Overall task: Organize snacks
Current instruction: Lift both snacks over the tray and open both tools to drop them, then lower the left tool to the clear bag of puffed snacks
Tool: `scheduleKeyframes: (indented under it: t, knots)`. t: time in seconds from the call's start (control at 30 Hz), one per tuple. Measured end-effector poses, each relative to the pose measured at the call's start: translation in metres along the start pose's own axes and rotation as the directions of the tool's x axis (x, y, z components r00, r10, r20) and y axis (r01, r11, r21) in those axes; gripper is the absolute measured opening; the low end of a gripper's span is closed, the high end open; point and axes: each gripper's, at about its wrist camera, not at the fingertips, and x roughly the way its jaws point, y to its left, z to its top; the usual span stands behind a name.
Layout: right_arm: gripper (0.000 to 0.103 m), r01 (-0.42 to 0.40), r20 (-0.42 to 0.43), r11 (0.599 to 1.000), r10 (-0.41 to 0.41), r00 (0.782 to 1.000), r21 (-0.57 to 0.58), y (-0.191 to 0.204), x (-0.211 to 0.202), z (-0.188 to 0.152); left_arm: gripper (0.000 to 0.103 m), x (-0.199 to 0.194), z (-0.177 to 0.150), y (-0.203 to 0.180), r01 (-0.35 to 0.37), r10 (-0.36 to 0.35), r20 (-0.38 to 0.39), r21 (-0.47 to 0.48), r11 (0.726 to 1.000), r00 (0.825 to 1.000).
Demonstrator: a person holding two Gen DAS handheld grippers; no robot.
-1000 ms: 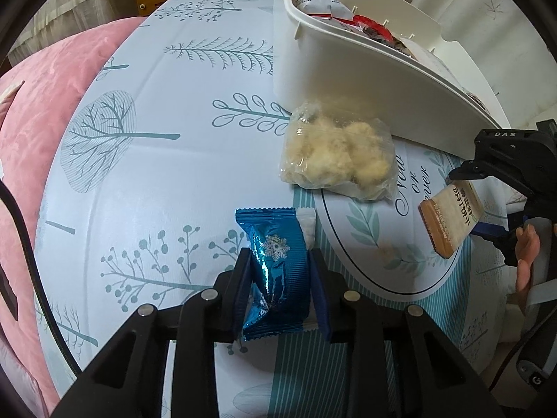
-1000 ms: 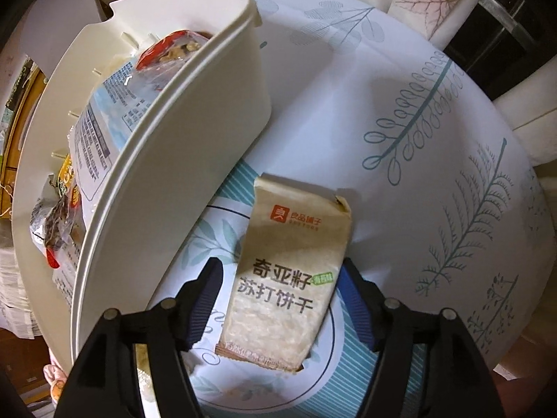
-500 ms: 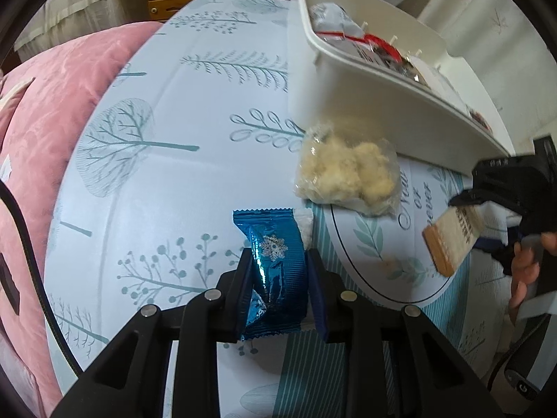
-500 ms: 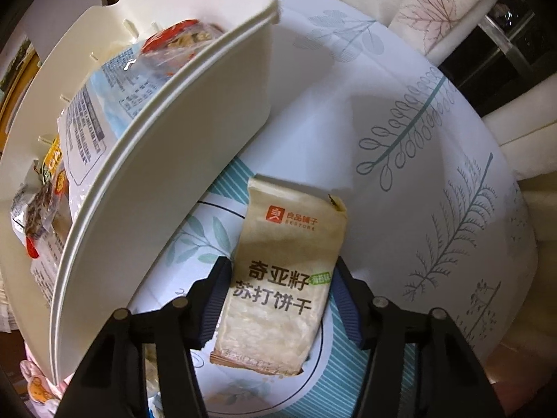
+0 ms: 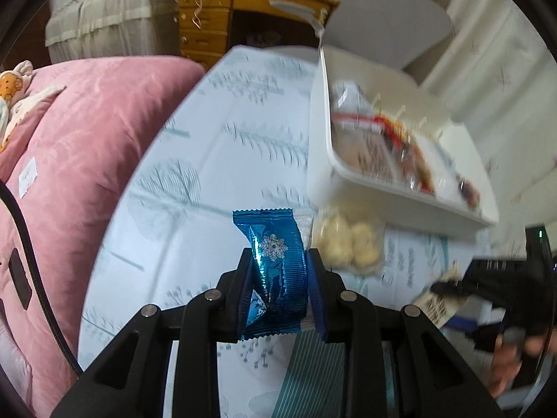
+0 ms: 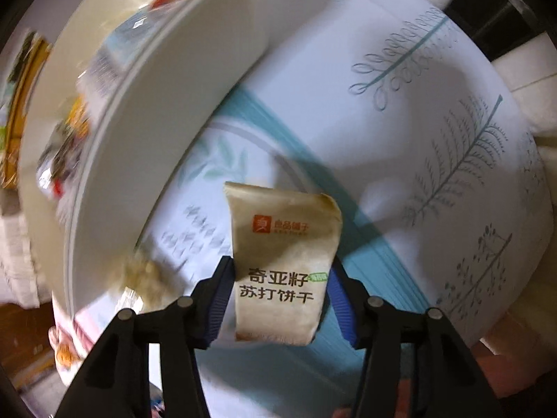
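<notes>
A pink cushion lies beside the tree-patterned tablecloth, a wooden dresser standing behind.

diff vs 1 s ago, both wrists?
Both snacks came up off the table: the left gripper, already shut on the blue packet, raised it; the right gripper closed onto the cracker packet and lifted it. The clear bag of puffs and white bin stayed put.

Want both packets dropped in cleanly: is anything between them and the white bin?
Nothing visible blocks the beige cracker packet. The clear bag of pale puffs lies between the blue snowflake packet and the white bin.
</notes>
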Motion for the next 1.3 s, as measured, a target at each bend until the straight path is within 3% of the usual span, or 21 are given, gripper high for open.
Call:
scheduleKeyframes:
  t: [0.2, 0.37, 0.63, 0.87, 0.97, 1.03, 1.07, 1.1, 1.2, 1.3]
  knots:
    - [0.053, -0.079, 0.08, 0.986, 0.091, 0.993, -0.146, 0.025, -0.035, -0.013, 0.027, -0.032, 0.032, 0.0, 0.015, -0.013, 0.11, -0.019, 1.0, 0.994]
    - [0.053, -0.139, 0.183, 0.953, 0.192, 0.964, -0.269, 0.034, -0.068, -0.013, 0.027, -0.053, 0.053, -0.013, 0.044, -0.044, 0.187, 0.007, 0.999, 0.981]
    - [0.053, -0.189, 0.331, 0.893, 0.339, 0.881, -0.409, 0.034, -0.102, 0.023, 0.027, -0.052, 0.081, -0.056, 0.096, -0.113, 0.235, 0.085, 0.992, 0.965]
    - [0.053, -0.097, 0.47, 0.86, 0.364, 0.804, -0.501, 0.034, -0.124, 0.052, 0.027, -0.021, 0.101, -0.099, 0.12, -0.144, 0.197, 0.129, 0.984, 0.97]
    - [0.053, -0.081, 0.458, 0.845, 0.365, 0.81, -0.529, 0.035, -0.123, 0.066, 0.028, -0.006, 0.104, -0.114, 0.134, -0.155, 0.143, 0.146, 0.98, 0.978]
    - [0.055, -0.085, 0.404, 0.82, 0.365, 0.839, -0.566, 0.039, -0.117, 0.076, 0.034, 0.005, 0.105, -0.12, 0.121, -0.138, 0.109, 0.147, 0.982, 0.984]
    - [0.063, -0.085, 0.382, 0.813, 0.36, 0.851, -0.575, 0.04, -0.115, 0.078, 0.035, 0.008, 0.104, -0.123, 0.11, -0.126, 0.101, 0.149, 0.983, 0.987]
    - [0.07, -0.091, 0.373, 0.811, 0.362, 0.854, -0.578, 0.04, -0.113, 0.08, 0.038, 0.01, 0.104, -0.125, 0.105, -0.12, 0.095, 0.15, 0.983, 0.988]
    - [0.073, -0.091, 0.373, 0.818, 0.354, 0.858, -0.568, 0.036, -0.112, 0.083, 0.055, 0.012, 0.1, -0.124, 0.099, -0.111, 0.077, 0.146, 0.984, 0.991]
    - [0.077, -0.09, 0.365, 0.827, 0.34, 0.867, -0.556, 0.033, -0.11, 0.085, 0.064, 0.013, 0.098, -0.119, 0.083, -0.091, 0.056, 0.136, 0.987, 0.994]
